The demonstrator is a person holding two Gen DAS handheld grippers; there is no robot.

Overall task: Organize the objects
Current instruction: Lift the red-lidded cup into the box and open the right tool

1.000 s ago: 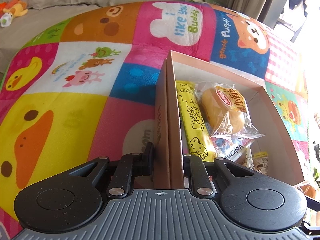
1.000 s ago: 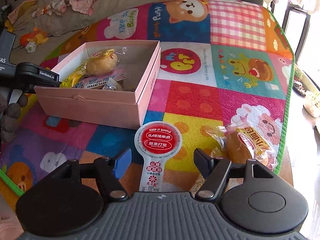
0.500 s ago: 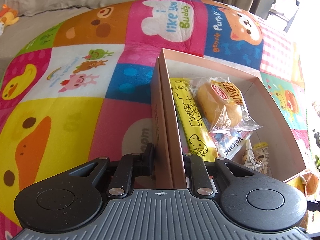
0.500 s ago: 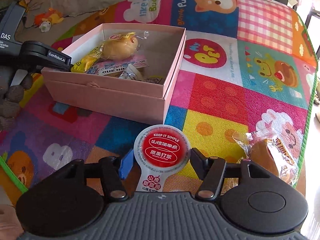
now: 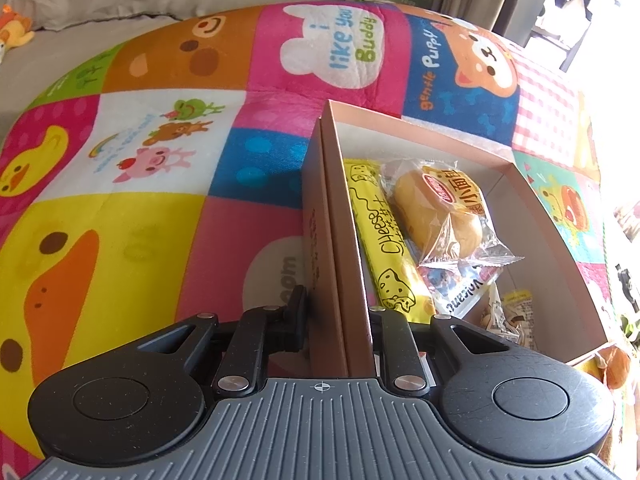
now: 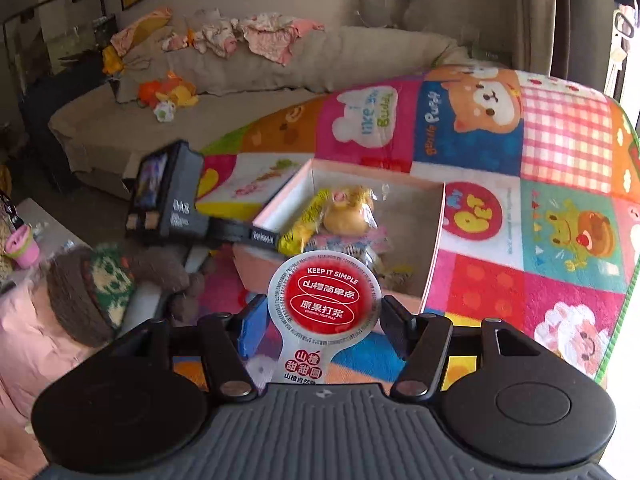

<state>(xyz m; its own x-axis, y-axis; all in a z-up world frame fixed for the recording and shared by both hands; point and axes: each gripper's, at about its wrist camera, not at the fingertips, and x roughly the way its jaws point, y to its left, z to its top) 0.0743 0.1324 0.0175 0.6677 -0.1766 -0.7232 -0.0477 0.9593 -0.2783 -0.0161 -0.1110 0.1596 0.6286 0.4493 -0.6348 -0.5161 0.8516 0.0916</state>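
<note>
An open pink box [image 5: 556, 248] sits on a colourful animal-print mat [image 5: 120, 220]. Inside lie a yellow cheese stick [image 5: 380, 232], a wrapped bun [image 5: 436, 212] and other snack packets. My left gripper [image 5: 338, 316] is shut on the box's near left wall, one finger outside and one inside. In the right wrist view the same box [image 6: 434, 240] lies ahead and below. My right gripper [image 6: 325, 320] is raised above the mat, shut on a round red-and-white snack pack [image 6: 324, 296]. The left gripper [image 6: 268, 236] shows there at the box's left wall.
A beige sofa [image 6: 280, 80] with plush toys and clothes runs behind the mat. A knit-gloved hand and pink sleeve [image 6: 92, 292] hold the left gripper. Another wrapped bun [image 5: 612, 364] peeks out past the box's near right corner. The mat's green edge [image 6: 624, 300] is at right.
My right gripper closed on the round snack pack and lifted it off the mat, tilting up so the sofa came into view. The left gripper kept its hold on the box wall.
</note>
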